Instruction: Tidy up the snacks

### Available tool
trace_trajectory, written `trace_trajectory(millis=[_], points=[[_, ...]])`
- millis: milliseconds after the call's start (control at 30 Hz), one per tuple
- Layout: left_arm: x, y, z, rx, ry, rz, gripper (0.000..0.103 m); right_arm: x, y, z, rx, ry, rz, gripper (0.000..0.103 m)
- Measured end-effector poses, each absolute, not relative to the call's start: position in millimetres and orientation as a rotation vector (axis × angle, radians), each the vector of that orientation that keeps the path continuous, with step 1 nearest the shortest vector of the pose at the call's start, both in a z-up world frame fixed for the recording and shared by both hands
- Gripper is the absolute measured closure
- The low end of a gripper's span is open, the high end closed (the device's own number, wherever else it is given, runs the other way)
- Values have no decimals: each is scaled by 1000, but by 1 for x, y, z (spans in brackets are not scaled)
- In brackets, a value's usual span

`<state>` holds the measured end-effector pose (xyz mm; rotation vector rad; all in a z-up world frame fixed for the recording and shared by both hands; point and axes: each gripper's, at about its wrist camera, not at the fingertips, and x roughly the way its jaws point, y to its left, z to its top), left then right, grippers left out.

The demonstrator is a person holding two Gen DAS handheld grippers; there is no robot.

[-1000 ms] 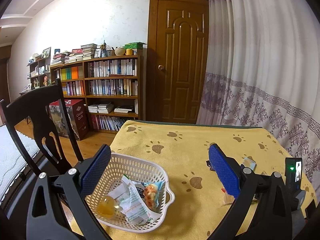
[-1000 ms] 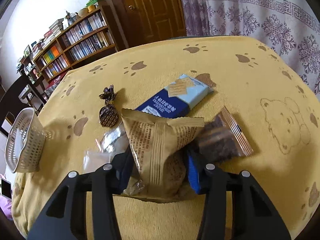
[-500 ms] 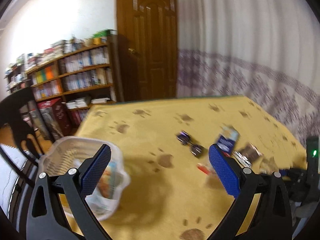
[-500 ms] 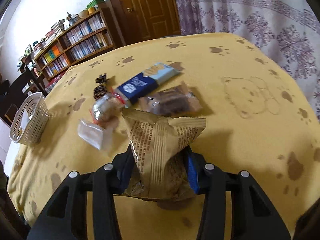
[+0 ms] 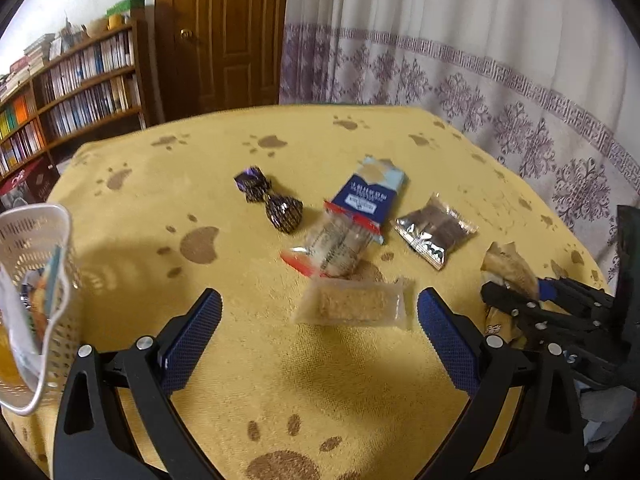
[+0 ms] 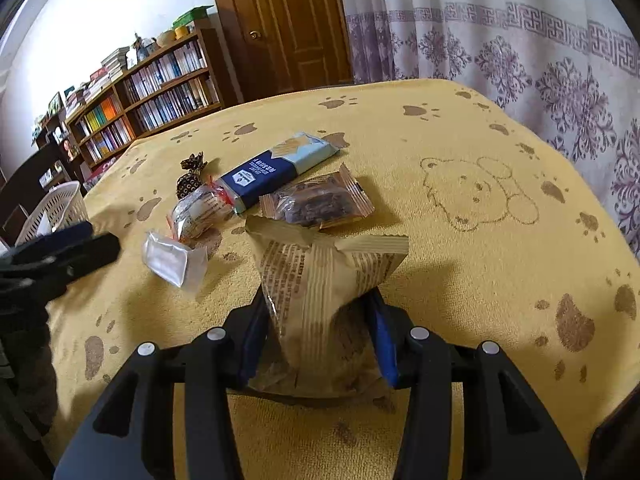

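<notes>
Left wrist view shows the left gripper (image 5: 318,332) spread wide and empty, its blue pads low in the frame on either side of a clear-wrapped cracker bar (image 5: 354,305) that lies flat on the yellow paw-print cloth (image 5: 360,400). If this bar is the next pick, as its framing between the pads suggests, a good grasp means lowering squarely over it and closing across its short sides, since the slick film could slide out of a skewed pinch. Just above it in the frame lies a red-ended clear packet (image 5: 334,242), whose far end overlaps a blue biscuit pack (image 5: 370,194), so drifting forward risks dragging both. A dark twisted candy (image 5: 274,204) sits to the upper left, a foil brownie pack (image 5: 436,234) to the right, and the white basket (image 5: 40,300), already holding a few snacks, stands at the left edge. Right wrist view shows the right gripper (image 6: 316,332) pinching a tan printed snack bag (image 6: 320,280), raised off the cloth, at lower centre. The basket (image 6: 60,208) is at the far left of the frame, and the left gripper (image 6: 60,256) hangs between it and the bag, so the carry should wait or arc around that tool.
</notes>
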<state>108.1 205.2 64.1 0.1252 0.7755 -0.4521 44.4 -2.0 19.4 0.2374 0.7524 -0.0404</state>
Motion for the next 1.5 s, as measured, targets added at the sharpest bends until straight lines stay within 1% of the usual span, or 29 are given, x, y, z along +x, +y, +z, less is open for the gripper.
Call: trace_trajectory(millis=[200, 633, 667, 733, 767, 800, 900, 1167, 1500], points=[[120, 184, 45, 160, 851, -455, 3, 42, -4, 17, 266, 746, -48, 56], [135, 166, 28, 227, 886, -442, 4, 42, -9, 16, 298, 745, -42, 56], [137, 167, 26, 219, 900, -446, 5, 42, -9, 16, 297, 745, -42, 56], [139, 168, 24, 207, 917, -459, 13, 42, -9, 16, 297, 745, -42, 56], [139, 168, 25, 207, 913, -464, 15, 42, -9, 16, 297, 744, -42, 56], [138, 168, 24, 210, 910, -470, 21, 42, -9, 16, 297, 745, -42, 56], [135, 166, 25, 220, 895, -477, 25, 42, -9, 16, 297, 744, -42, 56], [119, 169, 42, 232, 811, -476, 25, 42, -9, 16, 298, 744, -42, 56], [108, 203, 83, 148, 718, -413, 25, 42, -9, 17, 298, 745, -42, 56]])
